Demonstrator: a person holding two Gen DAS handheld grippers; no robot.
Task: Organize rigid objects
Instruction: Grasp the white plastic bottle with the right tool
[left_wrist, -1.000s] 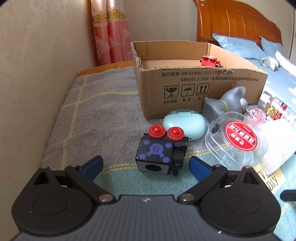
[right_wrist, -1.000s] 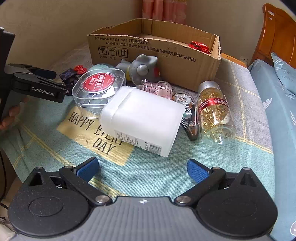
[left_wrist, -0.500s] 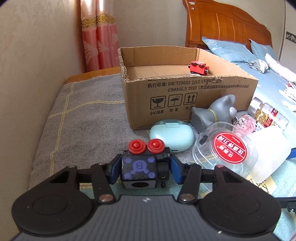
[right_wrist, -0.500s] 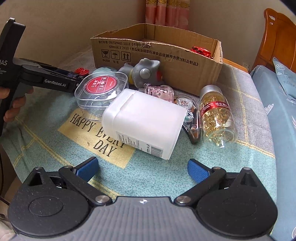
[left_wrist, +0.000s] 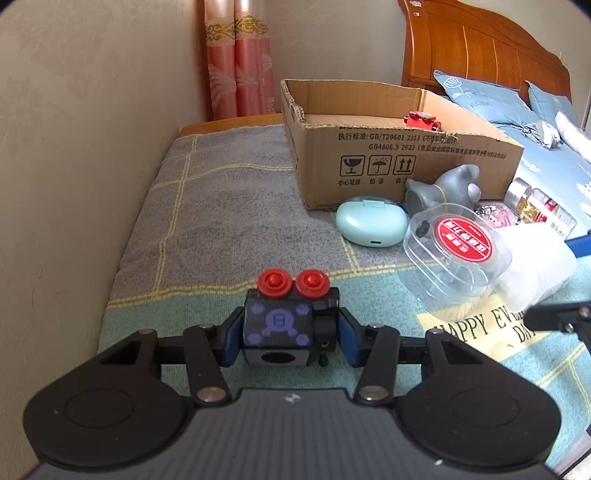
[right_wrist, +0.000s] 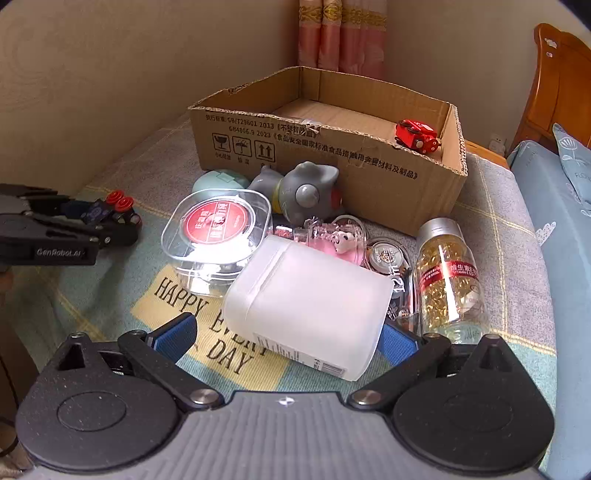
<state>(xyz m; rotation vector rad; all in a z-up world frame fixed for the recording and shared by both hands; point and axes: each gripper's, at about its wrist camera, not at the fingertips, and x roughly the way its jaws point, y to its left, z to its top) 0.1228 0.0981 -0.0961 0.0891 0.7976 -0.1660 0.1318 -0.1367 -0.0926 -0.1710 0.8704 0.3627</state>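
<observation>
The left tool (left_wrist: 290, 334) is clenched on the small black toy cube with purple markings and two red knobs (left_wrist: 284, 317), just above the blanket-covered bed (left_wrist: 221, 221); keep the squeeze level and lift clear before carrying it over the rim of the open brown cardboard box (left_wrist: 369, 162); the right tool (right_wrist: 284, 338) stands released, straddling one frosted white plastic container (right_wrist: 310, 306); beyond: one clear round case, one capsule bottle, one grey figurine; one red toy car in the box

Daylight is falling on a beige wall (left_wrist: 92, 110), where pink curtains (left_wrist: 240, 66) are hanging beside a wooden headboard (left_wrist: 480, 48) and blue pillows (left_wrist: 480, 99).
</observation>
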